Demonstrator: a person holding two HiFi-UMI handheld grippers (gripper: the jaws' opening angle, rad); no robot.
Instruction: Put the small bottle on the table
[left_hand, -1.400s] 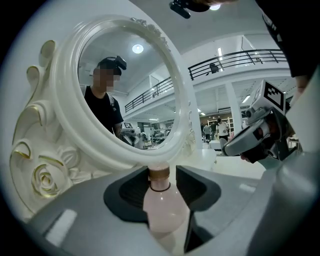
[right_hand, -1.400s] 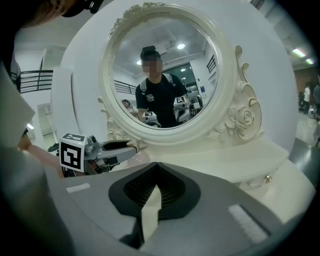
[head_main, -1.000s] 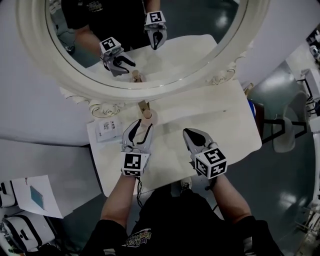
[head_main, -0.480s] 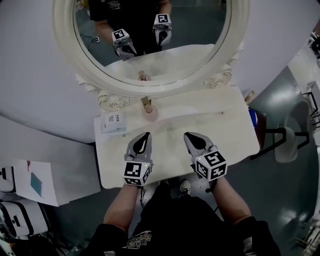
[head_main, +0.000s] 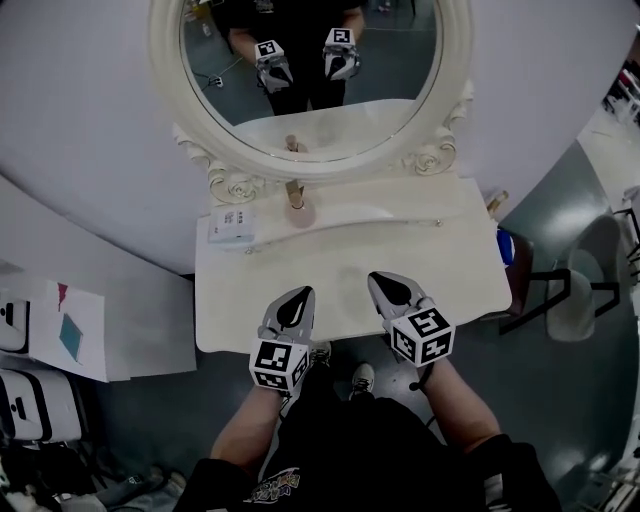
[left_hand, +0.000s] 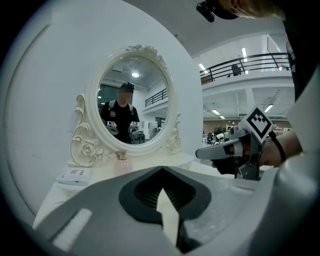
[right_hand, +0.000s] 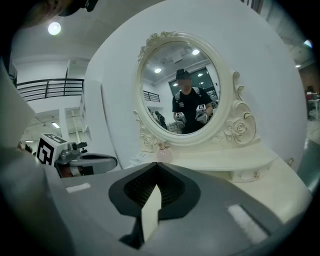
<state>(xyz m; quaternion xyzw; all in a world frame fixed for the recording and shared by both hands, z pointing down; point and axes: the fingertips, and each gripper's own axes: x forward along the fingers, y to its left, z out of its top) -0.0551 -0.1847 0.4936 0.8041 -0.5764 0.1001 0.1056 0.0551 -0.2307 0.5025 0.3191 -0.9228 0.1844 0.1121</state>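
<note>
Small bottle (head_main: 299, 210): upright at the far edge of the table (head_main: 430, 255), under the mirror (head_main: 310, 80). Left gripper (head_main: 299, 294) and right gripper (head_main: 377, 280): jaws closed, empty, at the near edge, bare tabletop beyond them. Near edge seen in the head view only.

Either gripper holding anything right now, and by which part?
Nothing is held. The left gripper and right gripper are both empty; the small pink round bottle stands alone on the white table.

Leaflet (head_main: 231, 226) print too small to read; mirror (head_main: 310, 110) top cut off.
</note>
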